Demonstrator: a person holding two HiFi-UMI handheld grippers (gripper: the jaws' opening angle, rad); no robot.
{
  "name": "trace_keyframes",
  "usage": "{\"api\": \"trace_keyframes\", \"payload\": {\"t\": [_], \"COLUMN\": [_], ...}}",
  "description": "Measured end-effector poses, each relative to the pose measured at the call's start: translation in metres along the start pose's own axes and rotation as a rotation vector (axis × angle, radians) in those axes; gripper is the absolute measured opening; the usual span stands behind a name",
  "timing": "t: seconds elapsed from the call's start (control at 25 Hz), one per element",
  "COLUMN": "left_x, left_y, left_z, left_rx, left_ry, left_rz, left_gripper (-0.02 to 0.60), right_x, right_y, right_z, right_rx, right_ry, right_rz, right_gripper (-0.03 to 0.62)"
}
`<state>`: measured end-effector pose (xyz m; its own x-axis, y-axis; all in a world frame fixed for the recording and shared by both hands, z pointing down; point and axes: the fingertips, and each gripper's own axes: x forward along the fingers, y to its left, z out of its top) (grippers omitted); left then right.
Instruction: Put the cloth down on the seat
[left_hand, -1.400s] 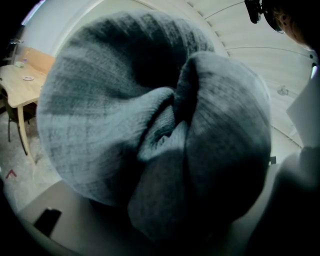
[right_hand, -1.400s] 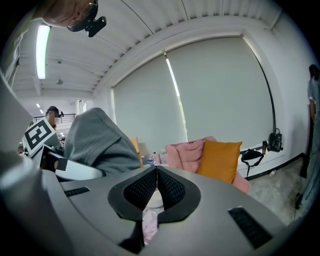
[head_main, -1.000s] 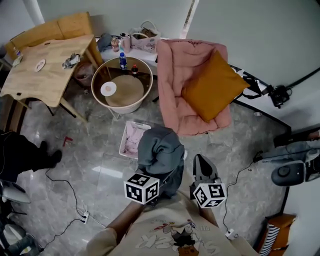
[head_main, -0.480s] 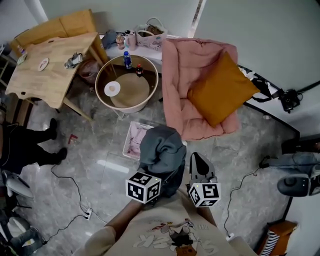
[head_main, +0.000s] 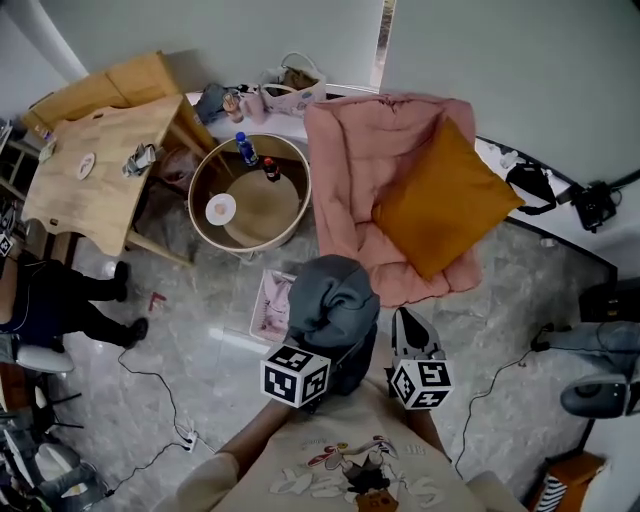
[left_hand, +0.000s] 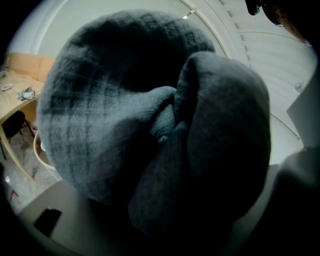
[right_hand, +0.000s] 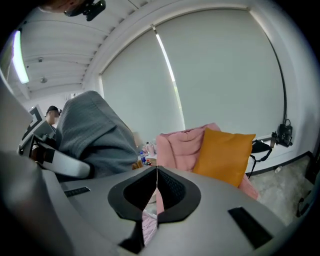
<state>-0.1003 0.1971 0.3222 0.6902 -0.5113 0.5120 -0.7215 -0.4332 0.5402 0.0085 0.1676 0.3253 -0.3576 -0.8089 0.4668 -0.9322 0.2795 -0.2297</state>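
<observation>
Cloth (head_main: 330, 300), one grey bundle, sits bunched on the left gripper (head_main: 340, 352). Its jaws stand fairly wide and are buried in the fabric, so they probably clamp a thick fold. The bundle hangs over the floor, just short of the front edge of the single pink seat (head_main: 345, 170). The right gripper (right_hand: 156, 172) is pressed together on nothing. One orange cushion (head_main: 445, 200) fills the seat's right side, so the bare left half looks the better landing: carry the bundle past the front edge, lower it, then release. Two bottles (head_main: 243, 150) stand on the round table (head_main: 240, 247).
</observation>
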Motion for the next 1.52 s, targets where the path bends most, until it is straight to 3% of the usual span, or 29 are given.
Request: {"api": "trace_keyframes", "payload": {"t": [0.28, 0.72, 1.16, 1.52], "left_x": [0.057, 0.144, 0.148, 0.149], "left_y": [-0.007, -0.007, -0.009, 0.002], "left_z": [0.058, 0.109, 0.134, 0.129], "left_rx": [0.021, -0.006, 0.083, 0.076], "left_ry": [-0.015, -0.045, 0.006, 0.011], "left_rz": [0.057, 0.171, 0.254, 0.253], "left_gripper": [0.351, 0.351, 0.353, 0.353], "right_x": [0.046, 0.103, 0.125, 0.128], "right_y": [-0.052, -0.122, -0.136, -0.132], "right_z": [0.052, 0.081, 0.085, 0.082], "right_rx": [0.029, 0.001, 0.165, 0.155], "right_ry": [-0.008, 0.015, -0.037, -0.028], "right_rz": [0.09, 0.221, 0.257, 0.243], "right_gripper": [0.02, 0.02, 0.02, 0.02]}}
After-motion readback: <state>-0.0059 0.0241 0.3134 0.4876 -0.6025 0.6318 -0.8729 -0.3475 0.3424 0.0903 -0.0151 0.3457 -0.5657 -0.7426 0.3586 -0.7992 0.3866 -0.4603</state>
